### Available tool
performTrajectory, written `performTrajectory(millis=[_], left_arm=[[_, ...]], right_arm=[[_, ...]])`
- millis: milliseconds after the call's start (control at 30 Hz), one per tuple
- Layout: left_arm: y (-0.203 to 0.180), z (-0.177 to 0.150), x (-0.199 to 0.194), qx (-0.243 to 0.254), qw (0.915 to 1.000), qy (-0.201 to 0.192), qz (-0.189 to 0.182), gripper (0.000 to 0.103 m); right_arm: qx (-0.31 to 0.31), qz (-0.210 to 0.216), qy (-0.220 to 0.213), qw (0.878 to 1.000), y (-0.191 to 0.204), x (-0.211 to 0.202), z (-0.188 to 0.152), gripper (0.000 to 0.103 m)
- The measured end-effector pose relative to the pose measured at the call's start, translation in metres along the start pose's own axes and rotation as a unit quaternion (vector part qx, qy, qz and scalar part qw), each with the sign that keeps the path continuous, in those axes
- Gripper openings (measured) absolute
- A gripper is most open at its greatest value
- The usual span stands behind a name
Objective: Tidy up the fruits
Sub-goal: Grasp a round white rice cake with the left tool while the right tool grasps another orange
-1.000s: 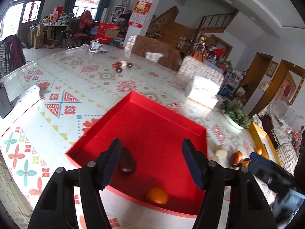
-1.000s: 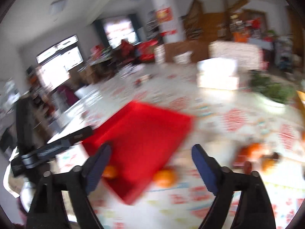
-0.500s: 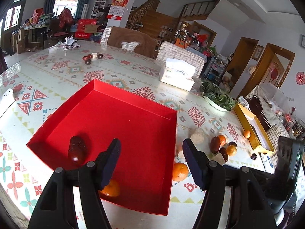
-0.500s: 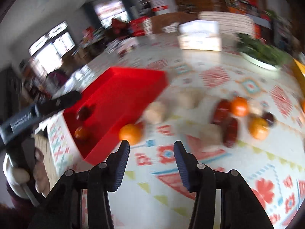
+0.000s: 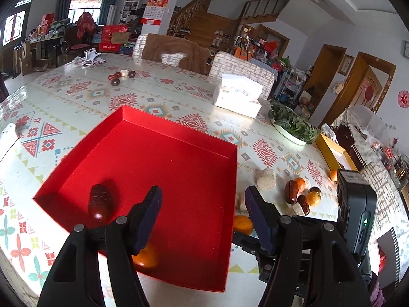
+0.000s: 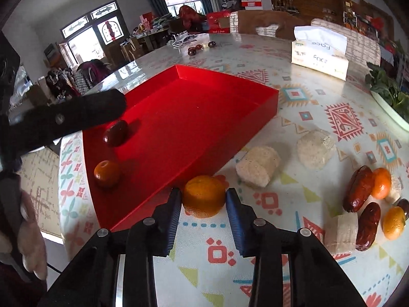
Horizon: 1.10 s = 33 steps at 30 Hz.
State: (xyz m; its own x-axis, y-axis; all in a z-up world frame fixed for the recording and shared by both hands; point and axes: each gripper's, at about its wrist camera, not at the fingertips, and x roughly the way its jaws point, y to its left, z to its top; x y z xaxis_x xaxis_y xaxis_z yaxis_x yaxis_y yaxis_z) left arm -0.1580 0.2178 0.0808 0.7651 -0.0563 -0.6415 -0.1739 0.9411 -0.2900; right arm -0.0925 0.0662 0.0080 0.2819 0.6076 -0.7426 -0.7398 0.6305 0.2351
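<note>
Our right gripper (image 6: 202,206) has just been closing its fingers (image 6: 170,211) around a tangerine (image 6: 203,195) that sits on the counter (image 6: 294,243) just outside the near wall of the red tray (image 6: 265,102); the blue pads sit against both flanks of the fruit, so we read it as gripped. In the left wrist view that same tangerine (image 5: 242,223) peeks out between the tray's right edge and our left gripper's right finger.

Our left gripper (image 5: 203,216) hangs above the near end of the red tray (image 5: 179,125) with its fingers (image 5: 148,215) apart and nothing between them. Inside the tray lie a dark red date (image 5: 99,204) near the left wall and a second tangerine (image 5: 147,257) by the near wall, partly hidden behind the left finger. From the right wrist view both show in the tray's near-left corner, the date (image 6: 115,133) farther in, the second tangerine (image 6: 106,174) nearer.

Out on the counter to the right of the tray, two pale rice cakes (image 6: 258,166) lie near each other. Farther right is a cluster of loose fruit (image 6: 370,199): dates, small tangerines and pale blocks, touching or just beside one another. A tissue box (image 6: 319,56) stands beyond the tray, a dish of greens (image 6: 391,94) at the right edge, and a few dark fruits (image 6: 202,47) at the far side of the counter.
</note>
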Motion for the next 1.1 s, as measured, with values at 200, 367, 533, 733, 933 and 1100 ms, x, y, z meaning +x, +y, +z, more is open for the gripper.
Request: performTrajectory(millis=[200, 367, 533, 733, 933, 1100], left_arm=[[-0.015, -0.001, 0.011, 0.017, 0.9998, 0.011, -0.002, 0.066], [-0.03, -0.002, 0.018, 0.034, 0.9992, 0.019, -0.009, 0.066], [-0.067, -0.011, 0.042, 0.085, 0.9945, 0.05, -0.034, 0.066], [-0.108, -0.019, 0.075, 0.146, 0.9855, 0.081, -0.028, 0.067], [-0.124, 0.004, 0.114, 0.157, 0.983, 0.096, -0.002, 0.066], [-0.13, 0.013, 0.156, 0.153, 0.9799, 0.126, 0.022, 0.066]], right_arm=[[0.019, -0.005, -0.001, 1.0, -0.008, -0.012, -0.007, 0.037], [0.071, 0.004, -0.038, 0.997, -0.038, -0.055, -0.027, 0.037], [0.124, -0.03, -0.077, 0.989, -0.079, -0.1, -0.054, 0.037], [0.201, -0.037, -0.109, 0.973, -0.127, -0.123, -0.07, 0.037], [0.219, -0.014, -0.116, 0.969, -0.134, -0.128, -0.072, 0.037], [0.219, -0.004, -0.118, 0.968, -0.133, -0.129, -0.074, 0.037]])
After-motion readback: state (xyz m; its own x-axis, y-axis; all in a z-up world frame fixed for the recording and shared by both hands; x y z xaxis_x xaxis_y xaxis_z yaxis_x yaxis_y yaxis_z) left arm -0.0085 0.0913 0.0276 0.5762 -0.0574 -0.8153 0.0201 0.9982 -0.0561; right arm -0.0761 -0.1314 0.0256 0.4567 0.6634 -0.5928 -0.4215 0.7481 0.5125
